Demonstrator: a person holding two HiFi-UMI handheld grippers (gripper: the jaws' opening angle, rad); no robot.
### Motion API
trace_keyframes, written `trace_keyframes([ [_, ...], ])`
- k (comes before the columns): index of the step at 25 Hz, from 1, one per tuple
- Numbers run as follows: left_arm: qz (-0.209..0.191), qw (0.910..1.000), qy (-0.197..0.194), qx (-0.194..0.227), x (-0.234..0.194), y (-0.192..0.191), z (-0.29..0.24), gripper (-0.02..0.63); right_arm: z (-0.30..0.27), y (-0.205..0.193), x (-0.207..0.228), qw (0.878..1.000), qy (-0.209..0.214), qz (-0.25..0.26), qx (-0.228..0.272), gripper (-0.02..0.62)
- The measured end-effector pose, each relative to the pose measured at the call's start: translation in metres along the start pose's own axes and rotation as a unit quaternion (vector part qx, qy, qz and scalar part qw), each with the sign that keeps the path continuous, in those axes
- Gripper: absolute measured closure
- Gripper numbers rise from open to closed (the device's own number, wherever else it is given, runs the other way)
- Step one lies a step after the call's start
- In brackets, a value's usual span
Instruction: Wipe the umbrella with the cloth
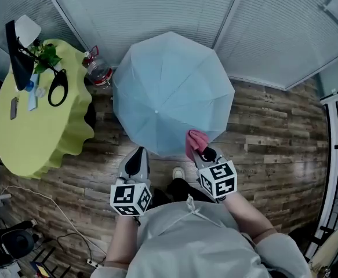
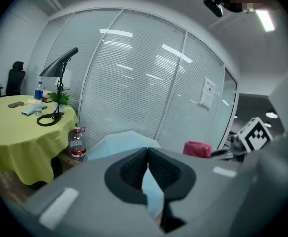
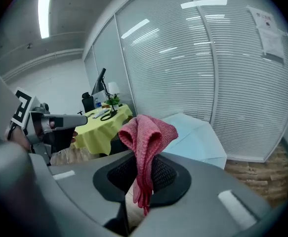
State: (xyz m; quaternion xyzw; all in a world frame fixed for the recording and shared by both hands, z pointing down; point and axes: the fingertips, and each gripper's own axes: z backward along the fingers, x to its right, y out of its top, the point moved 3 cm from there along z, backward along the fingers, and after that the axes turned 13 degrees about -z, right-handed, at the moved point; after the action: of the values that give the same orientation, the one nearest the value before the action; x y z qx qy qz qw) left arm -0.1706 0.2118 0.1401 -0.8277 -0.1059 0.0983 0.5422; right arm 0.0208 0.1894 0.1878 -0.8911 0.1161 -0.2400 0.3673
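Containers: one clear plastic bottle (image 1: 98, 71) with red cap and red label stands upright on the wood floor (image 1: 273, 138), just beside the round yellow-draped table (image 1: 41, 138) and near the umbrella's far-left rim; liquid level not readable. A second, smaller bottle (image 2: 38, 91) with a blue cap stands on the table near the desk lamp (image 2: 60, 65); contents not readable. Umbrella (image 1: 169, 88): light blue, open, canopy up, resting on the floor in front of the person and before the blinds. Left gripper (image 1: 137, 155): jaws brought together at the tips on the near-left rim, blue canopy fabric showing in the gap between the pads. Right gripper (image 1: 205, 153): clamped on the pink cloth (image 1: 196, 140), which bunches above the jaws with a tail hanging below; the cloth sits at the near-right rim, contact with the canopy not certain. Hidden: the umbrella's shaft and handle, under the canopy. The small flat items on the table are too small to identify.
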Motion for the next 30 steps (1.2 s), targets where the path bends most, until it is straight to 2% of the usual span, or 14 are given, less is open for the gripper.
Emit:
trace_keyframes([
  [5,-0.002,0.9999,0.003,-0.013,-0.014,-0.02,-0.05,0.6,-0.063,0.012,0.027,0.999,0.008,0.015,-0.032,0.543],
  [12,0.038,0.9986,-0.004,-0.037,-0.084,-0.055,-0.131,0.6,-0.182,0.026,0.04,0.995,-0.003,0.042,-0.091,0.543],
  [21,0.039,0.9964,-0.049,-0.058,-0.156,-0.112,-0.221,0.6,-0.331,-0.005,0.058,0.984,-0.024,0.046,-0.169,0.543],
  [25,0.05,0.9946,-0.046,-0.078,-0.166,-0.147,-0.246,0.6,-0.385,-0.033,0.07,0.975,-0.015,0.05,-0.215,0.543],
  [30,0.065,0.994,-0.021,-0.086,-0.176,-0.178,-0.275,0.6,-0.442,-0.057,0.086,0.964,-0.003,0.062,-0.258,0.543],
])
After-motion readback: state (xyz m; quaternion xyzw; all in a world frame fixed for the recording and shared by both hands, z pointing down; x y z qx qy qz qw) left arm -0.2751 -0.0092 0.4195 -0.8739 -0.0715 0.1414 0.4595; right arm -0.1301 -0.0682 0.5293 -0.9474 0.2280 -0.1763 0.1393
